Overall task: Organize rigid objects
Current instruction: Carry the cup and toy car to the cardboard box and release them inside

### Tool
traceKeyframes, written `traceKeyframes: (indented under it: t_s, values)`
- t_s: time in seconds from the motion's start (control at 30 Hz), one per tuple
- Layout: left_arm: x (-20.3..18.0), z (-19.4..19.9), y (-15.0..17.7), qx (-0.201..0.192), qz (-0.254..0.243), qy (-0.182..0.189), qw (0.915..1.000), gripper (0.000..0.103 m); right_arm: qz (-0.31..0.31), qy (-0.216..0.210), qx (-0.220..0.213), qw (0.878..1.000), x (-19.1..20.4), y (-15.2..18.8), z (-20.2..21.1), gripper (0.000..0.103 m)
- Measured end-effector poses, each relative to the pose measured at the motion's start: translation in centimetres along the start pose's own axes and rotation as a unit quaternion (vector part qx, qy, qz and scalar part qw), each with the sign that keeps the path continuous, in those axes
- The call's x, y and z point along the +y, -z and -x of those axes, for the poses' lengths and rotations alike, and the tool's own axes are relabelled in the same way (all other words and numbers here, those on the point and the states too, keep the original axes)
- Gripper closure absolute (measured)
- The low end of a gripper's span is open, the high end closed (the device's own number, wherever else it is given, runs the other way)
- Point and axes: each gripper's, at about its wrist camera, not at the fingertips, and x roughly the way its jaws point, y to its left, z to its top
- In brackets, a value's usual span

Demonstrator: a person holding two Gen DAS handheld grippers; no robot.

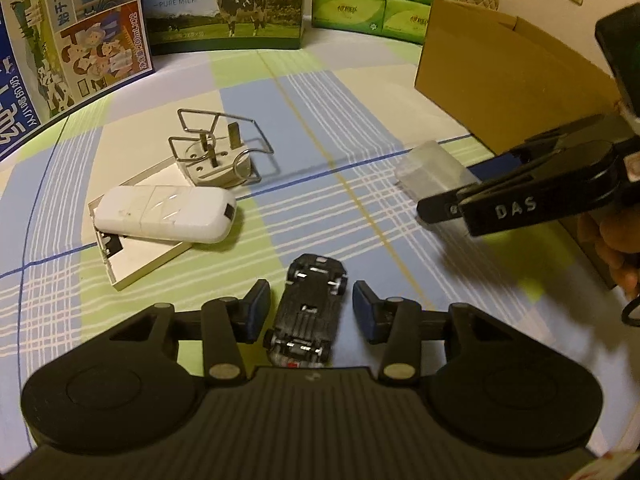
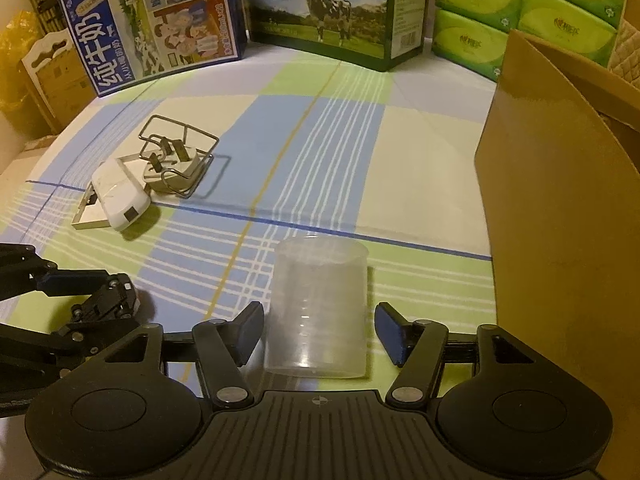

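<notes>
A black toy car lies upside down on the checked cloth between the blue pads of my left gripper. The jaws stand open, with a narrow gap on each side of the car. A clear plastic cup lies on its side between the pads of my right gripper, which is open too, with slim gaps beside the cup. The left wrist view shows the same cup at the right, by the right gripper's black fingers. In the right wrist view the car sits at the lower left, by the left gripper's fingers.
A white oblong device rests on a flat white tray, with a wire rack holding a white plug behind it. An open cardboard box stands at the right. Milk cartons and green tissue packs line the back.
</notes>
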Motion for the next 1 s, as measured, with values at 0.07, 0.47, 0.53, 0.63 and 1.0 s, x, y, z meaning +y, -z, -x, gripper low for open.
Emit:
traceKeyframes:
  t_s: [0.07,0.47,0.53,0.63,1.0]
  values:
    - [0.0,-0.2,0.0,0.004,-0.007,-0.006,1.0000,0.077,0.004,-0.002,-0.004,1.000,0.1,-0.1,0.1,0.044]
    - [0.2,0.5,-0.4,-0.004,0.006,-0.001,1.0000,0.077,0.029,0.010,-0.003,1.000,0.5,-0.2,-0.9,0.045]
    - [0.2,0.7,-0.6,-0.007,0.009,-0.002,0.9999,0.077,0.025,0.012,-0.007,1.000,0.4,-0.3,-0.9,0.053]
    - [0.3,1.0,-0.9,-0.012,0.015,-0.005,0.9998,0.077,0.002,0.012,-0.022,1.000,0.2,-0.8,-0.2,0.054]
    - [-0.8,3.1,-3.2,-0.044,0.021,-0.008,0.9988,0.077,-0.017,0.008,-0.083,0.996,1.3,-2.1,4.0,0.054]
